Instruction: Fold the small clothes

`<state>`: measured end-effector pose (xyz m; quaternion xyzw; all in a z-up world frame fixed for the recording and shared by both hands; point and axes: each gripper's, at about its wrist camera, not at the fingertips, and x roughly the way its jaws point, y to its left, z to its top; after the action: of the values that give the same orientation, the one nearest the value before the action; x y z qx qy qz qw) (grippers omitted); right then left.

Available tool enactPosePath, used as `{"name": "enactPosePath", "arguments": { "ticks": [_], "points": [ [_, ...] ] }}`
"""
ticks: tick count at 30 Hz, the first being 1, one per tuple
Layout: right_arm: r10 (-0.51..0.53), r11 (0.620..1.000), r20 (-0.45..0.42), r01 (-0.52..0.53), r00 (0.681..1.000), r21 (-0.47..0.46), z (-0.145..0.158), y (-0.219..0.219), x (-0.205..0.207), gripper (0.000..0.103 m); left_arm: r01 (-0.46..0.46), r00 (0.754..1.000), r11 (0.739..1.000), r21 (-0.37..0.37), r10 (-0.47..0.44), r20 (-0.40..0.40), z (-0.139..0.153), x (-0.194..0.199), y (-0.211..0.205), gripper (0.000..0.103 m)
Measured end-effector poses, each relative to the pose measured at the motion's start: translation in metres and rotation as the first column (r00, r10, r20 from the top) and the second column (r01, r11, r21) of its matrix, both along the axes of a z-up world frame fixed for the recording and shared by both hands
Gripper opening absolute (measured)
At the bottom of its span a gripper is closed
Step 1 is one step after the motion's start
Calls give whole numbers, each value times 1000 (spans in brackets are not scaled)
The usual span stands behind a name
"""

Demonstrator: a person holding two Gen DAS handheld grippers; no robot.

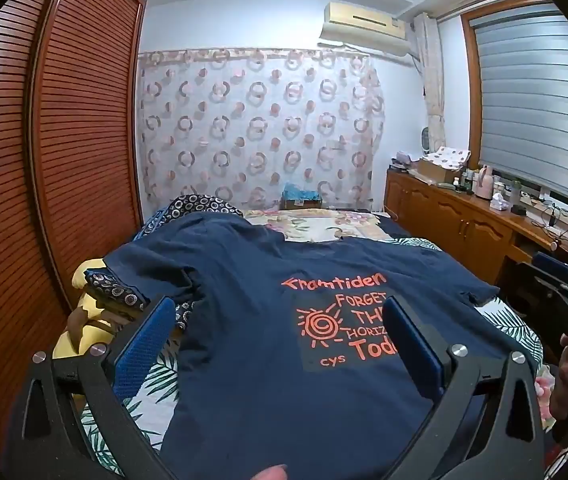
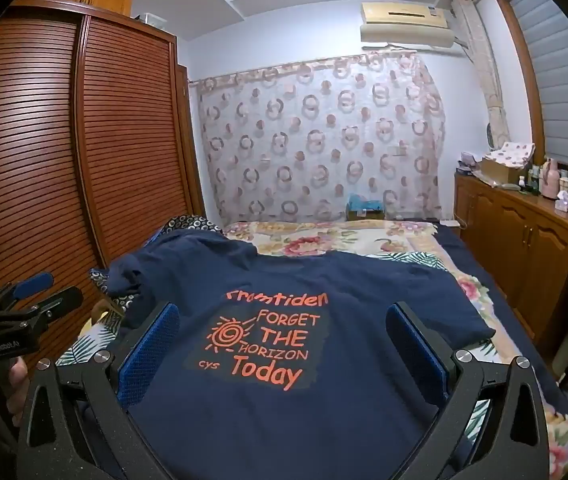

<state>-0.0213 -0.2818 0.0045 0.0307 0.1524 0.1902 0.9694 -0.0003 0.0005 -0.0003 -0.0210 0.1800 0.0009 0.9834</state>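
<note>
I judge the first fold is not yet begun, so I want my left tongs, spread wide and empty, to pinch the bunched left sleeve cleanly, while my right tongs, equally spread, take the right sleeve. The navy T-shirt lies print-up across the bed, orange lettering showing, mostly flat.

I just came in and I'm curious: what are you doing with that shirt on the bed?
A person is getting ready to fold a navy T-shirt lying spread out, print up, on the bed. They hold a claw in each hand. The left claw and right claw both hover open above the shirt, gripping nothing. No fold is made yet.
</note>
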Motion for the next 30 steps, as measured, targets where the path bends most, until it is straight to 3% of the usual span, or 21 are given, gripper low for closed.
{"name": "enactPosePath", "arguments": {
  "ticks": [30],
  "points": [
    [2, 1000, 0, -2, 1000, -2, -1, 1, 1, 103, -4, 1000, 1000, 13, 4, 6, -1, -1, -1, 103]
  ]
}}
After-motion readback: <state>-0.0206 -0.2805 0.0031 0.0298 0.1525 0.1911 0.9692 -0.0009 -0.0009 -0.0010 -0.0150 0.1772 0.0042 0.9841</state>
